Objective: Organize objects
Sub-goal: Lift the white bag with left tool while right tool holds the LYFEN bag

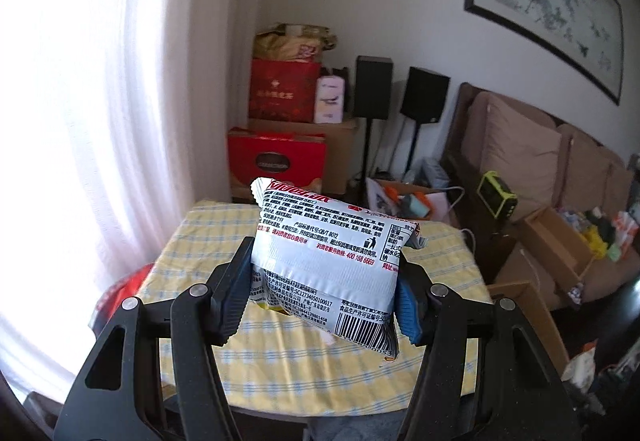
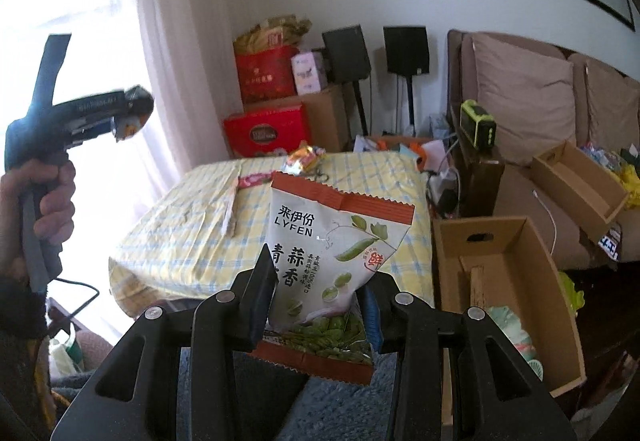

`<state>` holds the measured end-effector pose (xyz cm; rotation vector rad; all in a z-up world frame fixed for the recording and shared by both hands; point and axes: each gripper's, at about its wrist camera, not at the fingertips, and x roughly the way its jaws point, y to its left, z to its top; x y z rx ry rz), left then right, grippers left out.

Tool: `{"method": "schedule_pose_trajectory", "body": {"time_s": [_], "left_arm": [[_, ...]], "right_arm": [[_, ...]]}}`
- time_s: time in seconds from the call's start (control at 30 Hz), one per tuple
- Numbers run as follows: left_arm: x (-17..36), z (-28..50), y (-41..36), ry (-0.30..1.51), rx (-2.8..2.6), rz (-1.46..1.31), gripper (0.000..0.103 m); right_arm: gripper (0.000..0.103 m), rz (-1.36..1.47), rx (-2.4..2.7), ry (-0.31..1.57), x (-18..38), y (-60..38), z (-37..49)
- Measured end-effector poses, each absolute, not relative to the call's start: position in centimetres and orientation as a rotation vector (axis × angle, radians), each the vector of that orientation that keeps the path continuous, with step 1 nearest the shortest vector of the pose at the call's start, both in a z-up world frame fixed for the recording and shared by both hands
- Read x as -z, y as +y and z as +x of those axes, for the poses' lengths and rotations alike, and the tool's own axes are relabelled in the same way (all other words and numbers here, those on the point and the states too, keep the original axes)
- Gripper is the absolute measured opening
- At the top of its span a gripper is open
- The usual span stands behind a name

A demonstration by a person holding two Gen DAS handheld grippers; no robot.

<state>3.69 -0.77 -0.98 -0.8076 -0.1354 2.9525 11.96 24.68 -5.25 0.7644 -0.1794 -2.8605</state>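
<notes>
My left gripper (image 1: 322, 301) is shut on a white snack packet (image 1: 328, 257) with red and black print and a barcode, held in the air above the yellow checked table (image 1: 192, 265). My right gripper (image 2: 316, 305) is shut on a green pea snack bag (image 2: 332, 261) with a brown top edge, held upright in front of the same table (image 2: 192, 225). In the right wrist view a hand (image 2: 48, 197) holds the left gripper tool (image 2: 80, 113) high at the left; its fingers are blurred there.
Small wrapped snacks (image 2: 304, 157) and a pink wrapper (image 2: 256, 179) lie at the table's far edge. An open cardboard box (image 2: 504, 281) stands right of the table. A sofa (image 2: 528, 101) with another box (image 2: 580, 181), speakers (image 2: 406, 49) and red gift boxes (image 2: 268, 129) fill the background.
</notes>
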Motion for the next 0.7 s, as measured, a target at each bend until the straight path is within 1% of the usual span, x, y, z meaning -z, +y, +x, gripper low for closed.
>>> {"method": "schedule_pose_trajectory", "body": {"time_s": [0.2, 0.37, 0.43, 0.57, 0.7], "left_arm": [[0.3, 4.2, -2.3, -0.262, -2.938, -0.840, 0.058], [-0.3, 4.0, -1.0, -0.141, -3.029, -0.804, 0.058], [-0.2, 3.8, -0.5, -0.148, -3.033, -0.797, 0.058], [0.5, 3.8, 0.9, -0.225, -3.012, -0.780, 0.058], [0.9, 3.7, 2.8, -0.164, -3.013, -0.767, 0.058]], "right_arm": [[0.038, 0.751, 2.831, -0.185, 5.3, 24.7, 12.1], [0.038, 0.728, 2.825, -0.185, 5.2, 25.6, 12.3], [0.038, 0.719, 2.840, -0.201, 5.0, 26.5, 12.4], [0.038, 0.730, 2.886, -0.241, 5.0, 28.6, 12.3], [0.038, 0.752, 2.893, -0.285, 5.2, 29.7, 12.2]]}}
